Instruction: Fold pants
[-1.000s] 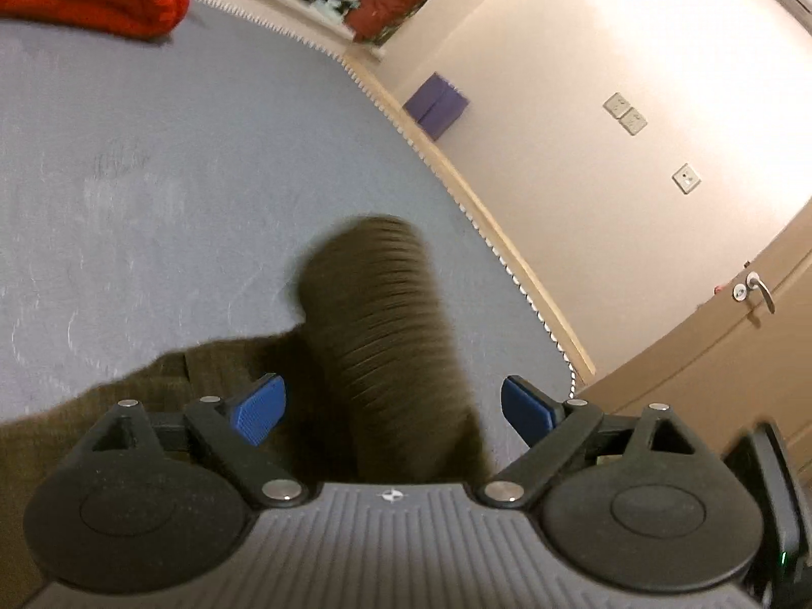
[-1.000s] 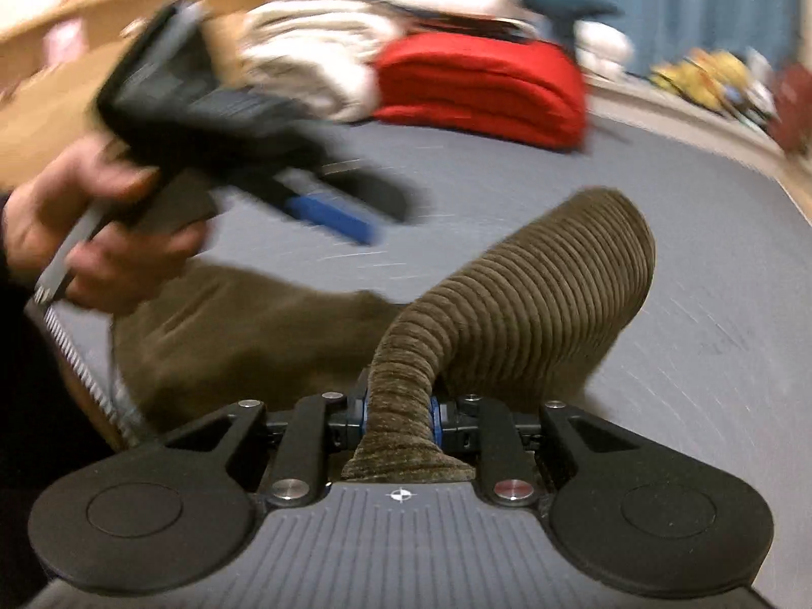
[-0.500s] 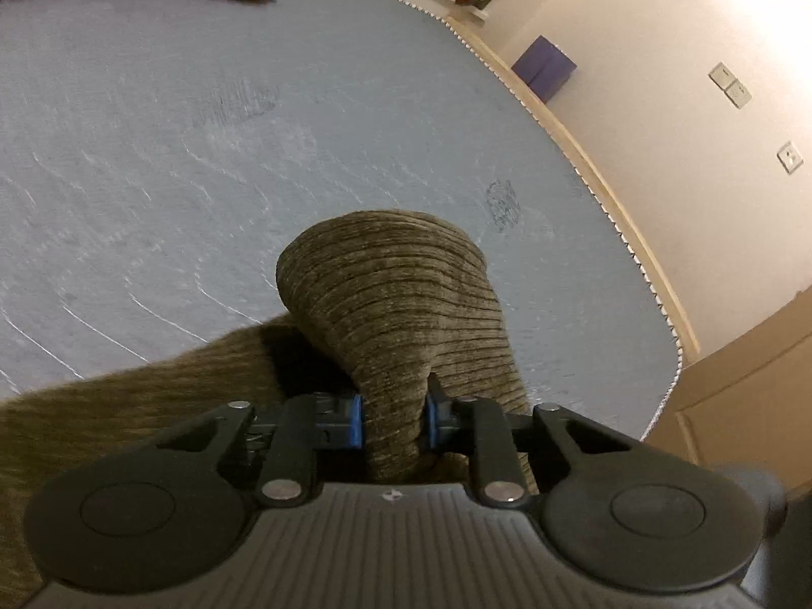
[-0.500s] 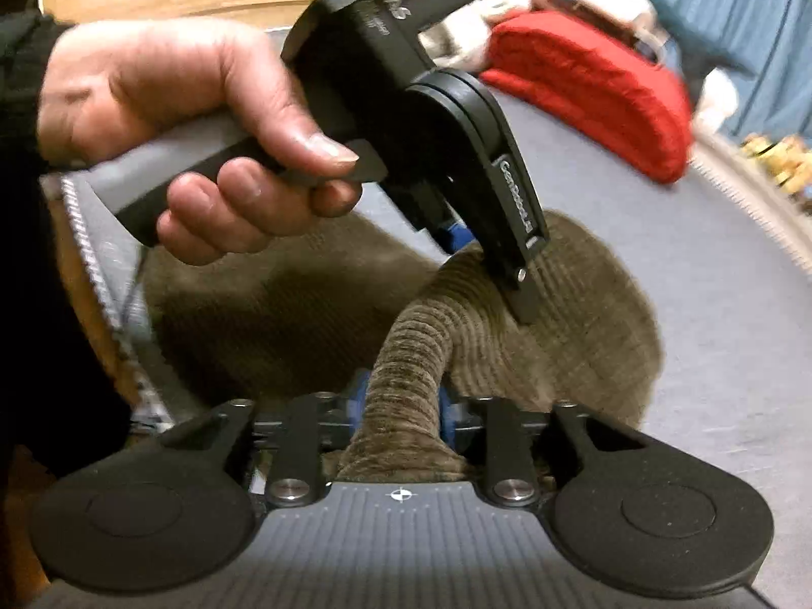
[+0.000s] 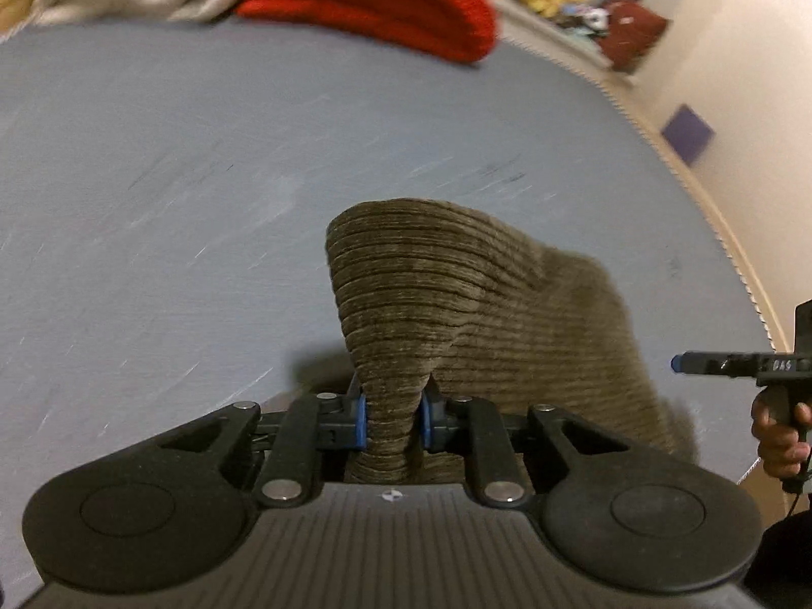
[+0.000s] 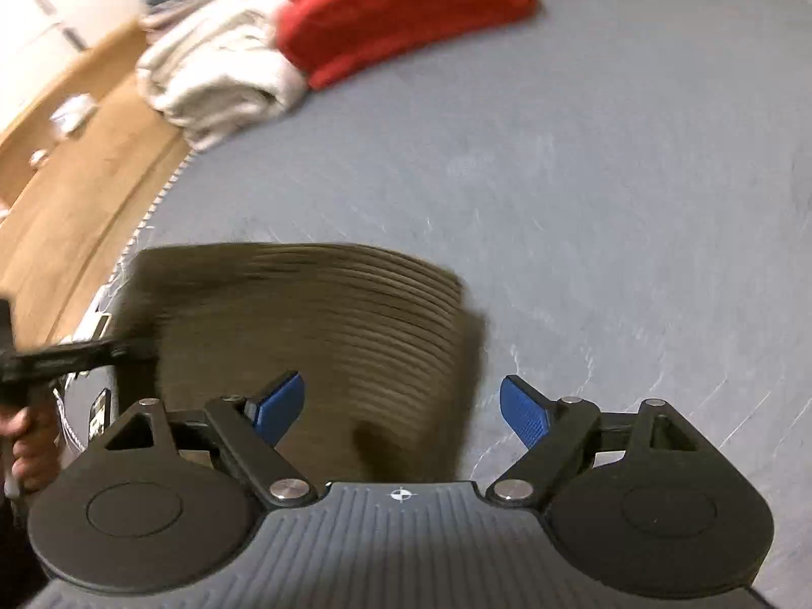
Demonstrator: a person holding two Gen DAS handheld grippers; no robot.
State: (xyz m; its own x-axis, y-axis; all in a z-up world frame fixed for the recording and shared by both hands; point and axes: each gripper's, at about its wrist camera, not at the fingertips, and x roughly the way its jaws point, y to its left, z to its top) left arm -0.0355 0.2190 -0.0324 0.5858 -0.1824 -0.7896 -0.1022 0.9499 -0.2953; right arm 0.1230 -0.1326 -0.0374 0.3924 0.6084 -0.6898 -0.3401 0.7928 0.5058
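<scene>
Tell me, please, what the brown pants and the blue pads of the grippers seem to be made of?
The pants look like olive-brown corduroy: soft, matte, with raised parallel ribs across the cloth and limp folds where the left gripper pinches them. The pads on the right gripper look like blue rubber or soft plastic, matte with a fine grid texture; which one is unclear.

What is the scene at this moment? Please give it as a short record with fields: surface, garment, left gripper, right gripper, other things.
surface: grey mattress
garment: brown corduroy pants, partly lifted off the mattress
left gripper: shut on a bunched fold of the pants
right gripper: open, jaws have just been opening, pads off the cloth, pants lying below
other things: red blanket and white folded cloth at the far edge of the mattress
</scene>
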